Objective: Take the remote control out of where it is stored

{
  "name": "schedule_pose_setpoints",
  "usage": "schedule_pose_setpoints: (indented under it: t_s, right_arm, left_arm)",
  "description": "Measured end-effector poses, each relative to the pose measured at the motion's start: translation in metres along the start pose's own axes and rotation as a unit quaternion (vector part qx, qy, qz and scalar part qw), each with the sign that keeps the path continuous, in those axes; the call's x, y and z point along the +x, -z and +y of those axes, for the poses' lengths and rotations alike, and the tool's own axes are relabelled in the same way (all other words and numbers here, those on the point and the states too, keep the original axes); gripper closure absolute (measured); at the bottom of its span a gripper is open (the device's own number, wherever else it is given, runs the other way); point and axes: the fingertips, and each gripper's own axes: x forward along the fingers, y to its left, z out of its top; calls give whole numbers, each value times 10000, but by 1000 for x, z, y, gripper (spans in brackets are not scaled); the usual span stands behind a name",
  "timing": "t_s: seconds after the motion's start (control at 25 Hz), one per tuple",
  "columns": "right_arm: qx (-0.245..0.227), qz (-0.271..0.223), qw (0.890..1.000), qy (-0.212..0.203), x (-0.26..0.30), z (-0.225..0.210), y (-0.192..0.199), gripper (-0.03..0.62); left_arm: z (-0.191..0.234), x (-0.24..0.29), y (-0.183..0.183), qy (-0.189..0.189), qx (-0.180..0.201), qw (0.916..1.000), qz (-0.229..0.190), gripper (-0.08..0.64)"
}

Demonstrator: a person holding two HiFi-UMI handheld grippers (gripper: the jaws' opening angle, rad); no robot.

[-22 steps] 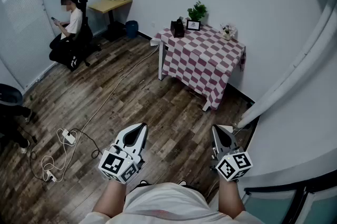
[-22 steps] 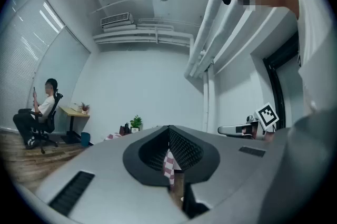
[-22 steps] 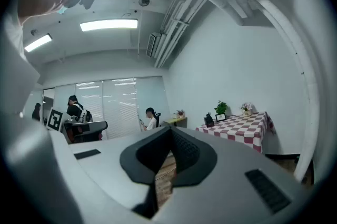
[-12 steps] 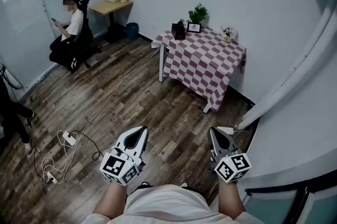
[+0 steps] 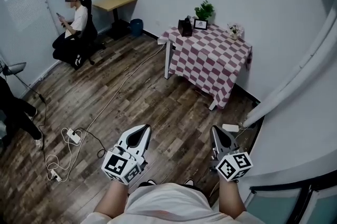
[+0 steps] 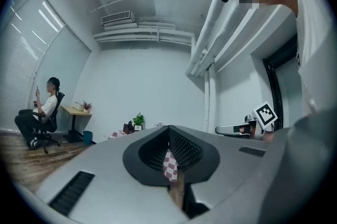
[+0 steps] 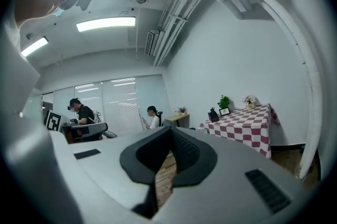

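Note:
No remote control shows in any view. A table with a red-and-white chequered cloth (image 5: 210, 59) stands by the far wall; on it are a black box-like holder (image 5: 185, 27), a small picture frame (image 5: 200, 23), a green plant (image 5: 204, 9) and a little flower pot (image 5: 234, 31). My left gripper (image 5: 142, 128) and right gripper (image 5: 215, 129) are held level in front of me, well short of the table, over the wooden floor. Both have their jaws together with nothing between them. The cloth (image 6: 169, 165) shows through the left gripper's slit (image 6: 169, 128); the table (image 7: 247, 123) lies right of the right gripper (image 7: 171, 130).
A person sits on a chair (image 5: 73, 28) by a small wooden desk (image 5: 117, 2) with a blue bin (image 5: 136, 27) beside it. A cable and power strips (image 5: 73, 137) lie on the floor at left. Another person's legs (image 5: 16, 115) stand at the left edge. White pipes (image 5: 295, 75) run along the right.
The table and the room have slid slightly down and right in the head view as I came closer. The person at the left edge has stepped further into view. Both grippers keep their pose.

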Motion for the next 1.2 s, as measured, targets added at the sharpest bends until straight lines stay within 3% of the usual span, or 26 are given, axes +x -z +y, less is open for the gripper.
schedule_pose_setpoints:
  t_s: [0.28, 0.48, 0.72, 0.92, 1.2]
  right_arm:
    - [59, 77, 9999, 35, 26, 30, 14, 580]
    - [-225, 280, 9993, -66, 39, 58, 24, 580]
    - [-200, 336, 9992, -43, 63, 47, 17, 580]
    - [-247, 351, 9986, -299, 105, 49, 18, 580]
    - [-145, 279, 9980, -551, 163, 20, 8, 580]
  left_arm:
    - [35, -22, 5, 21, -99, 9999, 65, 551]
    - [57, -35, 11, -2, -236, 9997, 1, 551]
    - [77, -30, 9, -102, -250, 9996, -36, 551]
    - [104, -24, 8, -358, -154, 9992, -14, 551]
    - [131, 25, -1, -532, -3, 9986, 57, 551]
